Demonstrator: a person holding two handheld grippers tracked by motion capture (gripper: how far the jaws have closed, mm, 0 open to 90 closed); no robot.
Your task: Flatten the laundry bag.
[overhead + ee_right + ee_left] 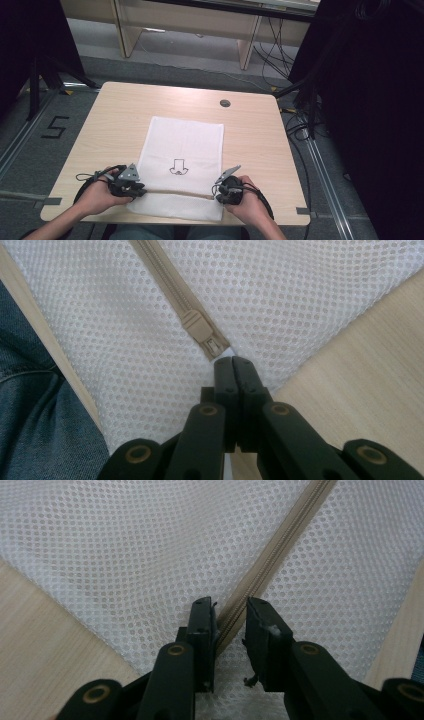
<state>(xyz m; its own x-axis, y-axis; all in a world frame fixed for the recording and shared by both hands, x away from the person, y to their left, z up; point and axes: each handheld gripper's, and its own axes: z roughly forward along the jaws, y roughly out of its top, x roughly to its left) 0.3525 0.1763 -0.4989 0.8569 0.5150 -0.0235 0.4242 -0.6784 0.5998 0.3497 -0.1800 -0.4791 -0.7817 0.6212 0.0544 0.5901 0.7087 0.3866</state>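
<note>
Hands low in the high view: your left hand sits at lower left, your right hand at lower centre-right, forearms entering from the bottom edge, each gripper angled inward toward the other. Your left gripper has its jaws parted, straddling the beige zipper where it meets the bag's edge; the pads do not press on it. Your right gripper has its jaws closed together, tips pinching the mesh edge just past the zipper's end, with the zipper slider lying just above the tips in the right gripper view. The white mesh bag lies flat at the centre of the wooden table, its near end between your two grippers; a small dark outline mark shows on it, and whether anything is inside cannot be told. Mesh is a fine, regular perforated weave; the zipper tape is woven beige, running straight across the bag's near end. Blue denim fills the lower left of the right gripper view.
</note>
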